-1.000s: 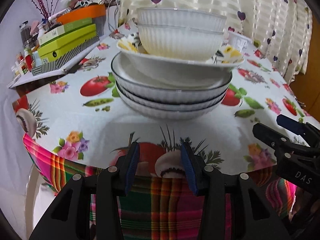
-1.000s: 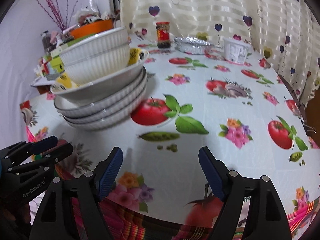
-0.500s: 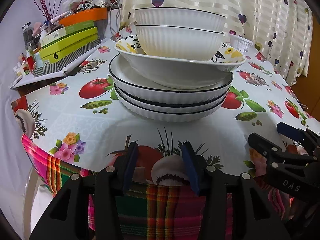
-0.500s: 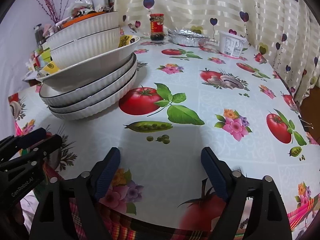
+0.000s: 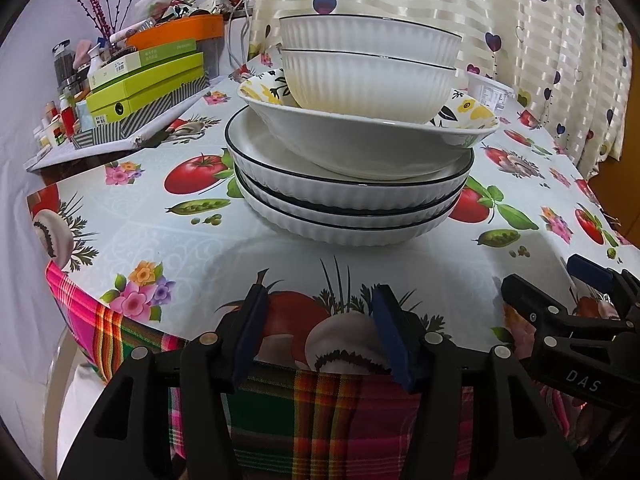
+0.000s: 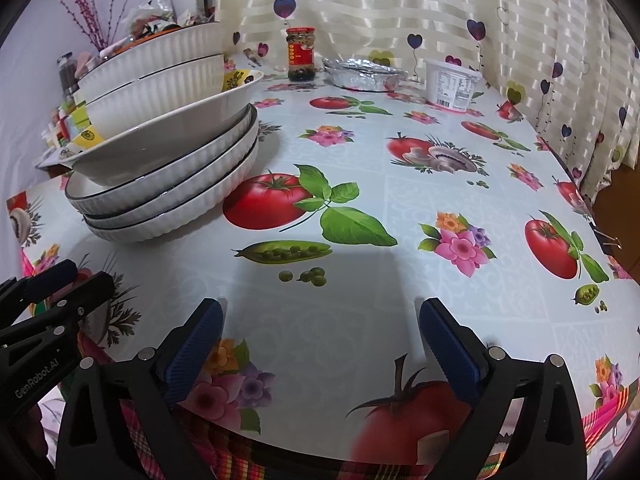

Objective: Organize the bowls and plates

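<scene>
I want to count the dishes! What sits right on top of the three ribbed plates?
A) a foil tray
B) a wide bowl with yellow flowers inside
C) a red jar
B: the wide flowered bowl rests directly on the stacked ribbed plates, with two ribbed bowls inside it.

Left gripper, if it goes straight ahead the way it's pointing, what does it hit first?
Probably the stack of plates. The left gripper is open, aimed at the lowest ribbed plates, with only bare tablecloth between. Depth is unclear, so it might skim the cloth first.
</scene>
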`<state>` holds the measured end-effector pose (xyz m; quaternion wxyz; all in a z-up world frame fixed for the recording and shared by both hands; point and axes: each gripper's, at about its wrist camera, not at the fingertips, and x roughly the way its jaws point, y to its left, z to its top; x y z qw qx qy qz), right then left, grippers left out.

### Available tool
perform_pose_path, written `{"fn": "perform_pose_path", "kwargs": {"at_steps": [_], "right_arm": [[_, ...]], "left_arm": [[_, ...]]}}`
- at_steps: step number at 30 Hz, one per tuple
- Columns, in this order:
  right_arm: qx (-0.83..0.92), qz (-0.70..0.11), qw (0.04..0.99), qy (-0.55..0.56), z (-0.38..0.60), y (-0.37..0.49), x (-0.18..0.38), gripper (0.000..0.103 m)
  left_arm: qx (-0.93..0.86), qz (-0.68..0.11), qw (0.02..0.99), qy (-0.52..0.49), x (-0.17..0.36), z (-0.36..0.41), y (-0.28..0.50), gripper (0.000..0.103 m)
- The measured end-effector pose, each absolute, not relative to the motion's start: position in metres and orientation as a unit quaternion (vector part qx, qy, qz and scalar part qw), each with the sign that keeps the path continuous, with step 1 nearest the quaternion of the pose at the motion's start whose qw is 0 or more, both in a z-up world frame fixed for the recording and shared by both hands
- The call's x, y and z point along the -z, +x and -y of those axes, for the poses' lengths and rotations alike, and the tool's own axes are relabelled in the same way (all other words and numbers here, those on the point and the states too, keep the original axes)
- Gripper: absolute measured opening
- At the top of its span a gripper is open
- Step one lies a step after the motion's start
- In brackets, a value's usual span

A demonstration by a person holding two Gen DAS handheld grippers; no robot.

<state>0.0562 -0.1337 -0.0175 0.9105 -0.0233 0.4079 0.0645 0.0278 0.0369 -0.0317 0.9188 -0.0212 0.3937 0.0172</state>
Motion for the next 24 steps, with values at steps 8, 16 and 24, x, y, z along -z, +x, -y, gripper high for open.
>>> {"fn": "perform_pose_path", "kwargs": {"at_steps": [8, 16, 24], "right_arm": [[-0.065, -0.408, 0.91, -0.024, 0.1338, 0.056, 0.0175, 0.101], [-0.065, -0.408, 0.91, -0.024, 0.1338, 0.0559, 0.0175, 0.101], [-0.065, -0.408, 0.911, -0.024, 0.1341, 0.0555, 0.0175, 0.101]], "left_arm": [[-0.02, -0.395, 0.918, -0.021, 0.0318, -0.0348, 0.0266, 0.056], [-0.021, -0.395, 0.918, -0.021, 0.0319, -0.035, 0.0268, 0.056], [-0.021, -0.395, 0.918, -0.021, 0.0319, -0.0349, 0.0266, 0.056]]}}
